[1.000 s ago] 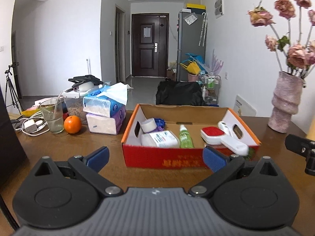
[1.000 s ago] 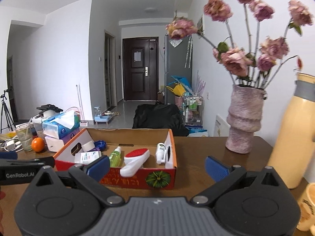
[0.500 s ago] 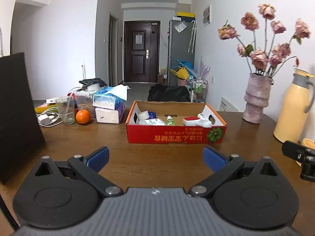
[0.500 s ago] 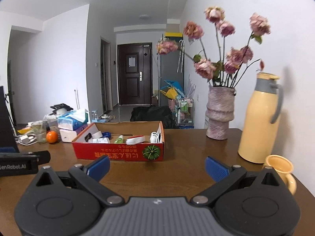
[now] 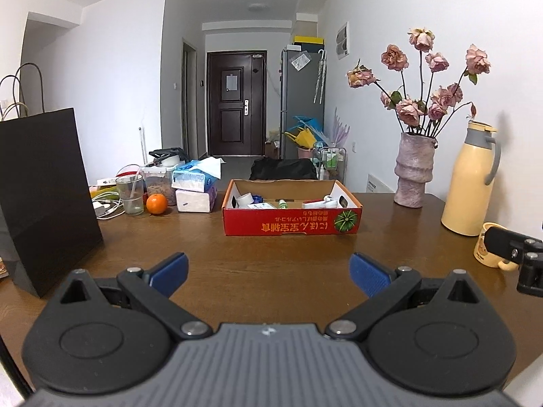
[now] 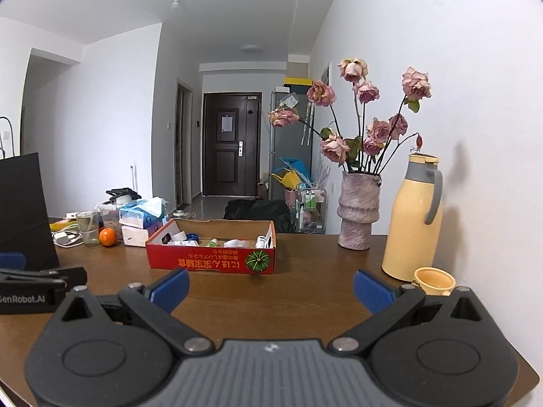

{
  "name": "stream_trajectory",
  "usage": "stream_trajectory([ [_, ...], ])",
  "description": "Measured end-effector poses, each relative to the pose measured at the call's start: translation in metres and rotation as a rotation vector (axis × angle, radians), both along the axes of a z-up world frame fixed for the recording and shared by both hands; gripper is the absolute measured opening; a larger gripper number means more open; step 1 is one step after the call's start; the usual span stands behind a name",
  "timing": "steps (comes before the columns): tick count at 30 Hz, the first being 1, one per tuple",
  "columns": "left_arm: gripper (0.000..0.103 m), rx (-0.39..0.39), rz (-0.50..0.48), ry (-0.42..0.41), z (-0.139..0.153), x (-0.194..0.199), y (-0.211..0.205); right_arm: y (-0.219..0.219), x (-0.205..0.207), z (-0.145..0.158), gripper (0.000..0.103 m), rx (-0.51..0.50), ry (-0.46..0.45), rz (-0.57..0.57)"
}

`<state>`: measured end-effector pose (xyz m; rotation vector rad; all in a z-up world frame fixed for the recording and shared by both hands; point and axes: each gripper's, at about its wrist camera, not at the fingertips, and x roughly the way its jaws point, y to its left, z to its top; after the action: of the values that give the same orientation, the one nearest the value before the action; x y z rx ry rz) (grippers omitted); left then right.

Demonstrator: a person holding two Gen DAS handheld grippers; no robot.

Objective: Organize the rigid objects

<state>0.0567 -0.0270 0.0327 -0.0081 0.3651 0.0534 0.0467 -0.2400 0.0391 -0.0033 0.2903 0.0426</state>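
A red cardboard box (image 5: 290,227) stands mid-table and holds several small items: a tape roll (image 5: 245,199), a white tube, a green bottle and a red-and-white brush (image 5: 320,203). It also shows in the right wrist view (image 6: 210,260). My left gripper (image 5: 268,269) is open and empty, well back from the box. My right gripper (image 6: 269,286) is open and empty, also back from the box. The left gripper's body (image 6: 37,290) shows at the left edge of the right wrist view.
A black paper bag (image 5: 44,196) stands at the left. A glass (image 5: 130,195), an orange (image 5: 156,204), tissue packs (image 5: 195,191) and cables sit at the back left. A vase of roses (image 5: 412,169), a yellow flask (image 5: 470,179) and a yellow mug (image 6: 434,279) stand at the right.
Both grippers have pulled back from the box toward the table's near edge. The box now looks smaller and farther away. Both stay open and empty.
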Motion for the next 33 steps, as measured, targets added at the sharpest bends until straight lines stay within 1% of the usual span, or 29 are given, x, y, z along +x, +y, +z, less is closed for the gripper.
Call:
stream_trajectory([
  [6,0.103,0.006,-0.009,-0.017,0.004,-0.012,-0.003,-0.003,-0.01,0.001,0.103,0.004,-0.005,-0.004],
  [33,0.103,0.004,-0.01,-0.02,0.004,-0.014,-0.005,-0.003,-0.009,0.002,0.103,0.004,-0.005,-0.004],
])
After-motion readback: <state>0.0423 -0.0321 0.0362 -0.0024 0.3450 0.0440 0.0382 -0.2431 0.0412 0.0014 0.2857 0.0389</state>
